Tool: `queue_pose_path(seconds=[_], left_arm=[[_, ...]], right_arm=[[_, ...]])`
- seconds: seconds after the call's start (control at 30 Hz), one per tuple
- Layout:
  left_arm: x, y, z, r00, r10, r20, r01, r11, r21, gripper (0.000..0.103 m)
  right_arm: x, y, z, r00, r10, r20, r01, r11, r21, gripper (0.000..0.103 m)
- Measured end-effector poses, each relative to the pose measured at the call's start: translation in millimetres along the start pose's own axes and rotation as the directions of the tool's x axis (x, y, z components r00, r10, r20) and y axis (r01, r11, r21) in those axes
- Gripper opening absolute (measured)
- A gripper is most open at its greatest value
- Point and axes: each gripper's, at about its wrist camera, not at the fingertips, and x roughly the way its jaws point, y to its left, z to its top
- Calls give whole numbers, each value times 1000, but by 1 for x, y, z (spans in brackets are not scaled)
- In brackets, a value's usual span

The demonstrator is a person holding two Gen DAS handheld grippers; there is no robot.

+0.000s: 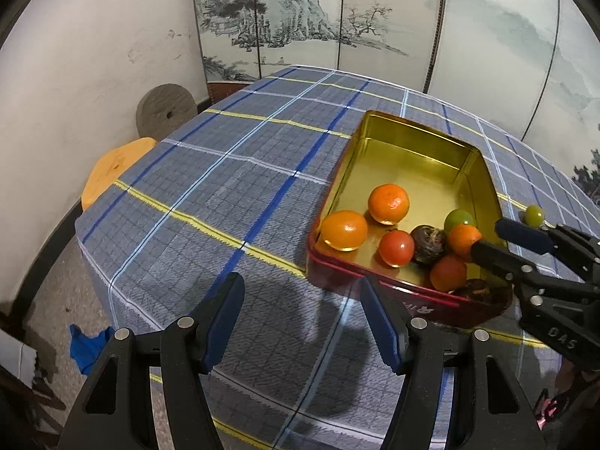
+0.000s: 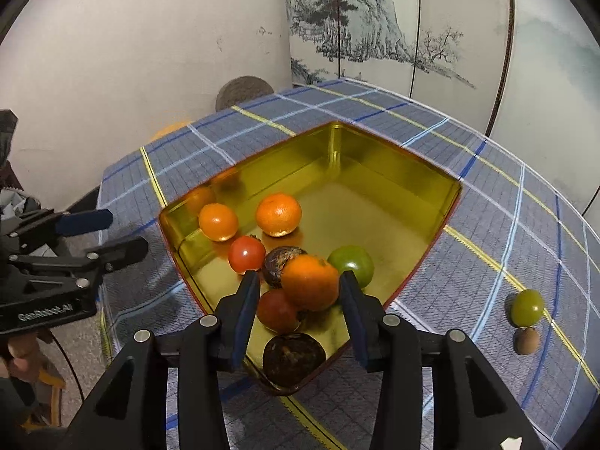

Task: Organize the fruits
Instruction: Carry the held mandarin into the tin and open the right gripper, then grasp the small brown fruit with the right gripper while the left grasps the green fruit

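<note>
Only the right wrist view shows the green fruit touching a small brown fruit on the cloth, well right of the right claw; the left view catches the green one alone, beyond that claw. The left claw hangs with jaws apart and nothing between them, over the plaid cloth, left of the tin. A painted screen stands behind. The gold tin holds oranges, red, green and dark fruits. The right claw's jaws flank an orange atop the pile; a gap shows on the left, so no grip.
</note>
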Motion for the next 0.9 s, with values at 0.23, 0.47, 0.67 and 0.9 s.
queue_pose_path(seconds=[0.23, 0.47, 0.67, 0.9], left_arm=[[-5, -16, 8, 1000, -24, 18, 24, 999, 31, 65], [-5, -37, 14, 998, -58, 20, 57, 996, 69, 65], [-3, -58, 17, 997, -78, 17, 76, 992, 106, 65], [5, -80, 21, 996, -92, -5, 92, 985, 144, 65]], right_arm=[[-30, -31, -12, 997, -56, 54, 52, 995, 80, 44], [-46, -95, -37, 984, -179, 24, 171, 966, 194, 44], [-47, -138, -57, 969, -248, -20, 244, 933, 263, 44], [-34, -165, -70, 963, -262, -57, 267, 919, 289, 42]])
